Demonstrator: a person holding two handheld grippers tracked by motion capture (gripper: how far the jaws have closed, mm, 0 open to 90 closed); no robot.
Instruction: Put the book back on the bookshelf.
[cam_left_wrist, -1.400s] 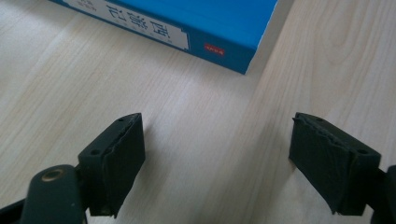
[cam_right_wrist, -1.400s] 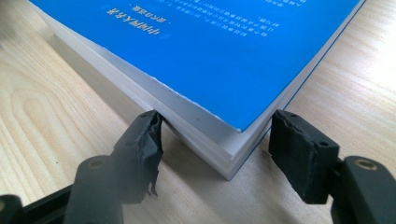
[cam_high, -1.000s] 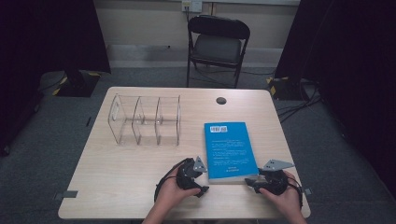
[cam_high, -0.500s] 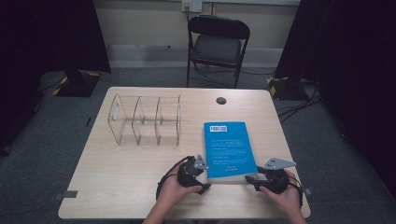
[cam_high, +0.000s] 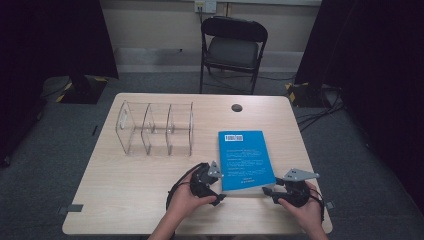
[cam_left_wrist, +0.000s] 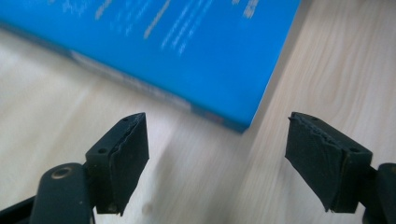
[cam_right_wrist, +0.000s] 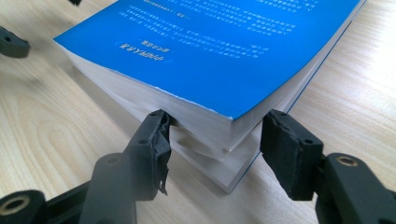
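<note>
Blue book (cam_high: 245, 159) lies flat on the worktop (cam_high: 130, 185), toward its near right corner. Right gripper (cam_right_wrist: 215, 135) has its jaws around the book's near corner, left pad touching the page block, right pad just clear. Left gripper (cam_left_wrist: 217, 154) sits beside the book's near left corner, jaws apart and just opening, nothing between them

The blue book (cam_left_wrist: 187, 51) is cut off by the frame edge in both gripper views; its cover text (cam_high: 243, 162) is too small to read.
</note>
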